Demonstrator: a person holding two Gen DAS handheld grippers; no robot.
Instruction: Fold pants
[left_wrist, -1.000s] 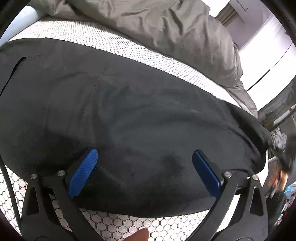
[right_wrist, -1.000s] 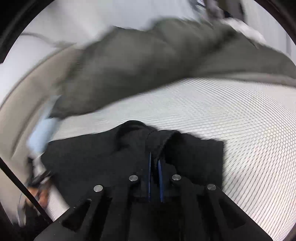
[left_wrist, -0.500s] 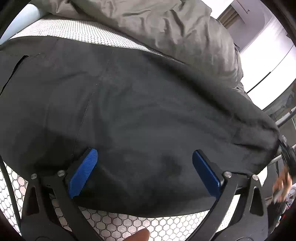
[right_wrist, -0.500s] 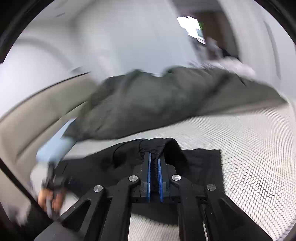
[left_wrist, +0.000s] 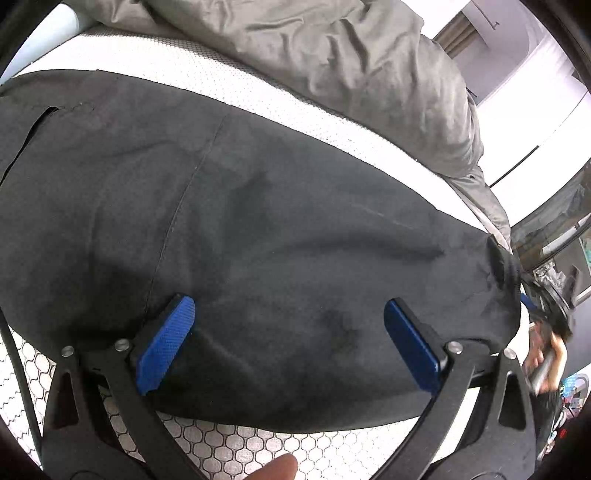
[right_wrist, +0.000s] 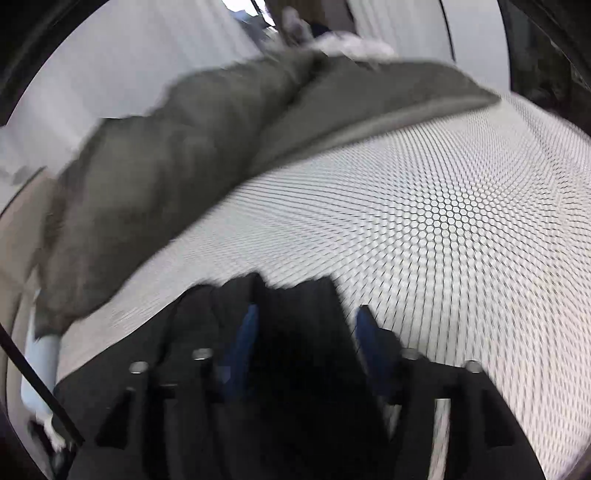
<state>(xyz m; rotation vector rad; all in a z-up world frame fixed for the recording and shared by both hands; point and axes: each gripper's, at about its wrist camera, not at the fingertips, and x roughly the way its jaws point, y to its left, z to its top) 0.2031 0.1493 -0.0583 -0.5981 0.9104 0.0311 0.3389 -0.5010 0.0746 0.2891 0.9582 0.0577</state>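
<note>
Nearest you, your right hand-held gripper (right_wrist: 303, 332) is opening its jaws, where a moment ago they pinched the black pants (left_wrist: 258, 221); dark cloth still sits between the pads, apparently no longer gripped. Your left hand-held gripper (left_wrist: 288, 339) hangs released over the pants, spread flat on the honeycomb-patterned bed (right_wrist: 461, 221). That fold looks laid down; beyond lies a grey duvet (left_wrist: 351, 55).

Left tool (left_wrist: 288, 343) wide apart, right tool (right_wrist: 306, 325) opening, both angled downward.
</note>
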